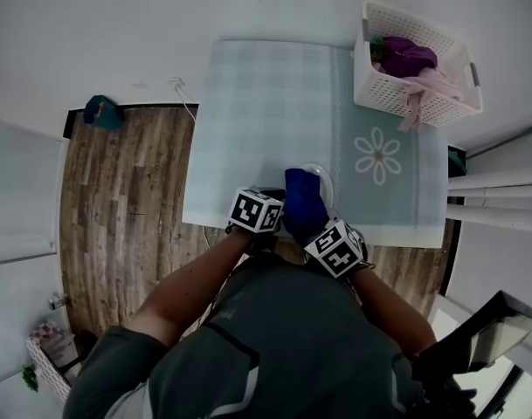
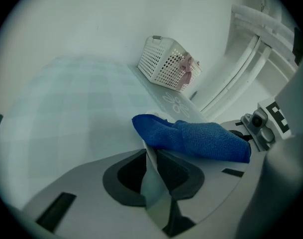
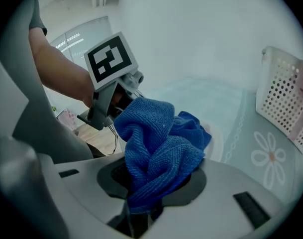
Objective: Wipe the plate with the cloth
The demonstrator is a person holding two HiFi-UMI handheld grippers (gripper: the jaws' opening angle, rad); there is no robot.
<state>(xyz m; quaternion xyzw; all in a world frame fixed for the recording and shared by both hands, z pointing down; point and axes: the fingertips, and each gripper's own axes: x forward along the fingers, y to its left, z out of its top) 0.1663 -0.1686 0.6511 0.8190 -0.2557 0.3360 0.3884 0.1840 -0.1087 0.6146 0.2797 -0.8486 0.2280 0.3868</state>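
Note:
A pale plate (image 1: 324, 180) lies at the near edge of the table, partly covered by a crumpled blue cloth (image 1: 302, 204). My left gripper (image 1: 256, 210) is shut on the plate's rim; in the left gripper view the plate (image 2: 152, 159) runs edge-on between the jaws of the left gripper (image 2: 152, 179). The cloth (image 2: 196, 139) lies on the plate just beyond them. My right gripper (image 3: 150, 185) is shut on the bunched cloth (image 3: 158, 146), pressing it onto the plate (image 3: 217, 139). In the head view the right gripper (image 1: 335, 248) sits just right of the cloth.
A light-blue tablecloth with a daisy print (image 1: 377, 156) covers the table (image 1: 266, 103). A white perforated basket (image 1: 417, 62) with purple and pink fabric stands at the far right corner. Wooden floor (image 1: 117, 199) lies to the left.

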